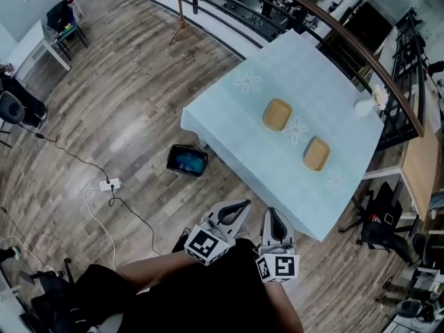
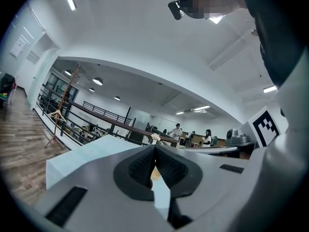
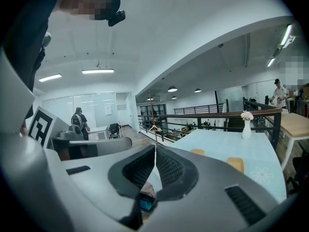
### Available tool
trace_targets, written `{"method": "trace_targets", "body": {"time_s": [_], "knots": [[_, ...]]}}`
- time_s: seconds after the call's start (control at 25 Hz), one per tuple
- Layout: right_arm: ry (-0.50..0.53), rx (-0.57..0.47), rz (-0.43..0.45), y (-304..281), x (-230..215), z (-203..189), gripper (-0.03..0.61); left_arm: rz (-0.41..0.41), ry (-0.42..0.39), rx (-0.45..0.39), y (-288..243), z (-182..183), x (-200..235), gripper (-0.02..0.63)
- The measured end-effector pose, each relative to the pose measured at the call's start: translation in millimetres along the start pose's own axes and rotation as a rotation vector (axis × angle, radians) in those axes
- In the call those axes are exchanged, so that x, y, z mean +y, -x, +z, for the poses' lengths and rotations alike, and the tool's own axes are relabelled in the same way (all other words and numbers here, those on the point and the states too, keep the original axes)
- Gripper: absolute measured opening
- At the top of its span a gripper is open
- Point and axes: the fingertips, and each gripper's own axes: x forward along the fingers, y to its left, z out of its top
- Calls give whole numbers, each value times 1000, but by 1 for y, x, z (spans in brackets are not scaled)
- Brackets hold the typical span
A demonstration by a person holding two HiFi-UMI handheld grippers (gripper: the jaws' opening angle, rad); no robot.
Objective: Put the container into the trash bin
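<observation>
Two shallow tan containers with rounded corners sit apart on the table draped in a pale blue flowered cloth (image 1: 229, 120): the first container (image 1: 277, 114) lies near the table's middle, and the second container (image 1: 316, 153) lies closer to the table's right edge. Neither is touched by anything. A small white vase holding pale flowers (image 1: 363, 107) stands at the table's far right corner, beside a dark railing with a wooden top. The black rectangular trash bin with a teal inside (image 1: 186, 160) stands on the wooden plank floor just off the table's left edge, near its front corner. Both grey grippers are held off the table's near edge, close against the person's dark clothing and well apart from the containers and the bin. The left gripper (image 1: 244, 204) has its ribbed black pads pressed together at the tips with nothing between them, and the right gripper (image 1: 272, 214) is likewise closed and empty. Farther from the table, a white power strip (image 1: 109, 184) with trailing cables lies on the floor.
</observation>
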Motion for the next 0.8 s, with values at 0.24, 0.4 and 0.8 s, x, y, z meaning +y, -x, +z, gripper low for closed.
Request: {"method": "trace_targets", "body": {"time_s": [0.24,0.4,0.8], "knots": [[-22,14,8,-30,-15,-7,32,74,-21,5,-8,4,38,11],[-37,16,22,-59,-31,2,34,148,-36,20,-25,11,69,11],[-89,-40,91,-143,-117,33,34,253,-73,30,-115,31,119,11]]}}
